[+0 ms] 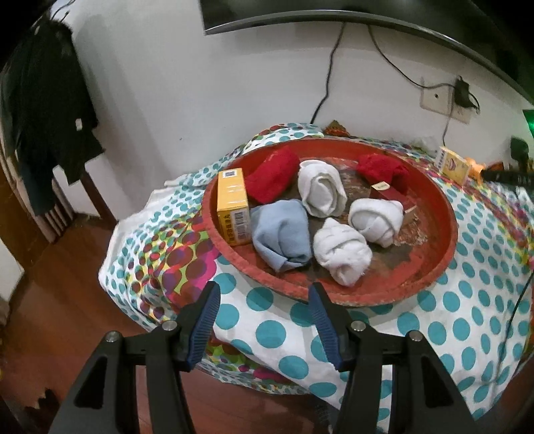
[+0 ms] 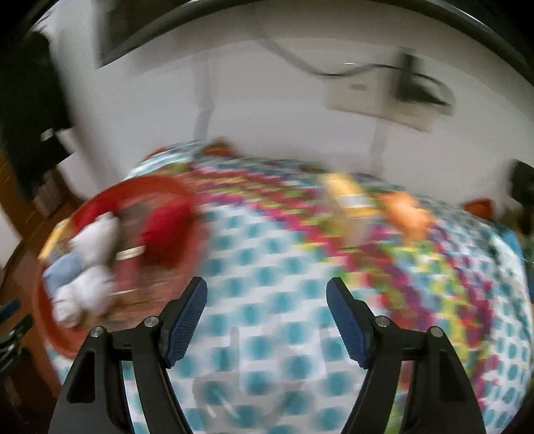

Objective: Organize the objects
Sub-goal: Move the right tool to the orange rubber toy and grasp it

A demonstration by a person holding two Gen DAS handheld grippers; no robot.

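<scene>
A round red tray point(image 1: 430, 267) lies on a dotted cloth. In it are three white sock rolls point(image 1: 320, 192), a blue roll point(image 1: 280, 233), two red rolls point(image 1: 272, 177) and a yellow box point(image 1: 233, 207). A small red box point(image 1: 388, 193) leans by the far red roll point(image 1: 383, 168). My left gripper point(image 1: 263, 293) hovers open just before the tray's near rim, nothing between its fingers. The right wrist view is smeared by motion. There my right gripper point(image 2: 267, 288) stands open and empty over the dotted cloth, with the tray point(image 2: 180, 190) off to its left. A second yellow box point(image 1: 452, 165) point(image 2: 350, 200) stands at the back right.
An orange object point(image 2: 407, 213) lies beside the second yellow box. The cloth point(image 1: 467, 317) drapes over the table's edges, with wooden floor point(image 1: 60, 317) at left. Cables and a wall socket point(image 1: 434, 98) sit on the white wall below a dark screen point(image 1: 367, 20). Dark clothing point(image 1: 43, 110) hangs at far left.
</scene>
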